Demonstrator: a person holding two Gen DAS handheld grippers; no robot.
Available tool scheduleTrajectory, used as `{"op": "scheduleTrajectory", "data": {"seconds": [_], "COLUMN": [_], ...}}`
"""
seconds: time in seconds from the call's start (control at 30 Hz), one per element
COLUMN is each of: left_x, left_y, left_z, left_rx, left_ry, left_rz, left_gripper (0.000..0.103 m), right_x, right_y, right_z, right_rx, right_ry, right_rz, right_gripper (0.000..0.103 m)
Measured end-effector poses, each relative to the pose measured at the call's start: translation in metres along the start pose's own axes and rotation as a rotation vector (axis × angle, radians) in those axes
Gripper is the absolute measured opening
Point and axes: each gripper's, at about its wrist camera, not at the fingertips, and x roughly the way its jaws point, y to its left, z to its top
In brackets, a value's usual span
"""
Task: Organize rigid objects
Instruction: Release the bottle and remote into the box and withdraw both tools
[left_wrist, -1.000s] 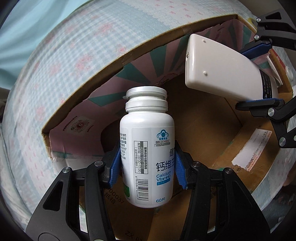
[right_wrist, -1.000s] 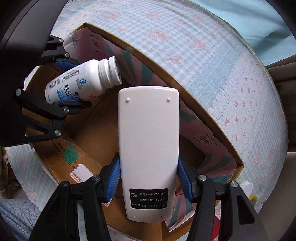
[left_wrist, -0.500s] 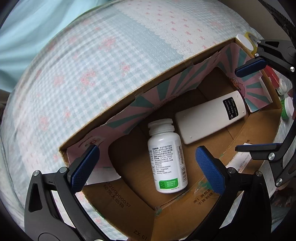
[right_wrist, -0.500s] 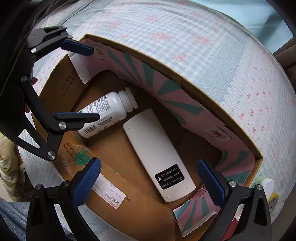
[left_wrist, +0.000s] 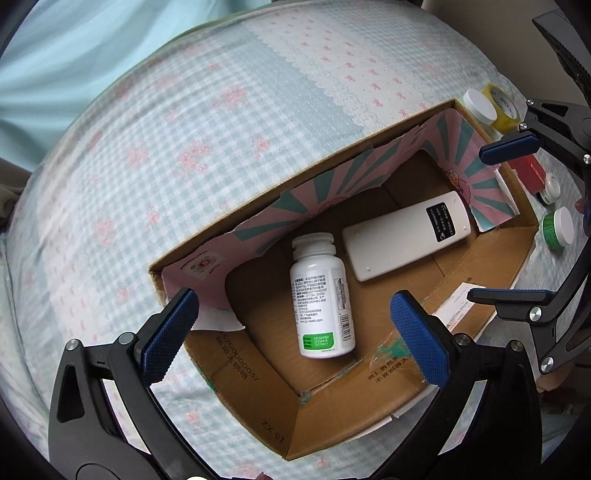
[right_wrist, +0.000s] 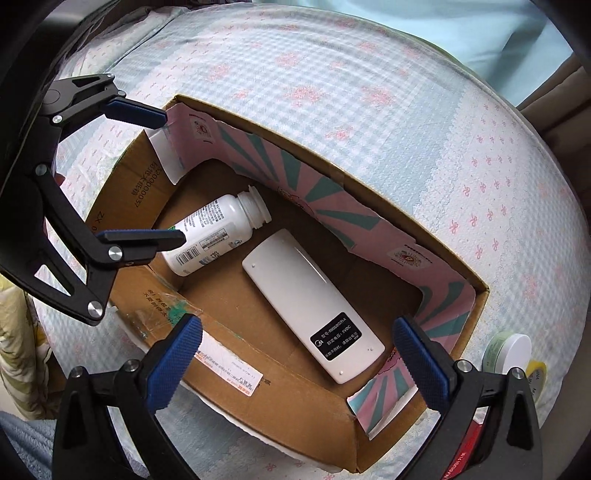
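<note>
Both grippers empty, jaws wide, above the box (left_wrist: 325, 402).

My left gripper (left_wrist: 295, 332) & right gripper (right_wrist: 295, 362) hold nothing. Bottle (left_wrist: 322, 297) and remote (left_wrist: 406, 236) lie flat on the box floor, side by side, apart. Jars (left_wrist: 559, 230) wait outside on the bedspread (left_wrist: 184, 129): prob. light, stiff, smooth plastic, so I'd pinch across the lid/body w/ pads square, else they may slip.

White pill bottle (left_wrist: 322, 300) w/ green label band; white remote (left_wrist: 406, 235), black sticker. Brown cardboard box (left_wrist: 328, 402), pink/teal sunburst lining. Bedsheet (left_wrist: 184, 147): pale blue-white check, pink flowers. Gripper pads (left_wrist: 168, 341) blue, textured.
</note>
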Motion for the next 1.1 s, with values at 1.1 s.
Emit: {"op": "scheduleTrajectory", "data": {"seconds": [1.1], "left_x": [-0.167], "left_y": [-0.197], "left_z": [0.028], "left_rx": [-0.288], "left_ry": [-0.171], "left_rz": [-0.078], "left_gripper": [0.103], "right_x": [-0.191], "right_y": [-0.107], "right_z": [-0.253], "right_rx": [0.701], "right_ry": [-0.19], "right_rz": [-0.251], "right_gripper": [0.103]}}
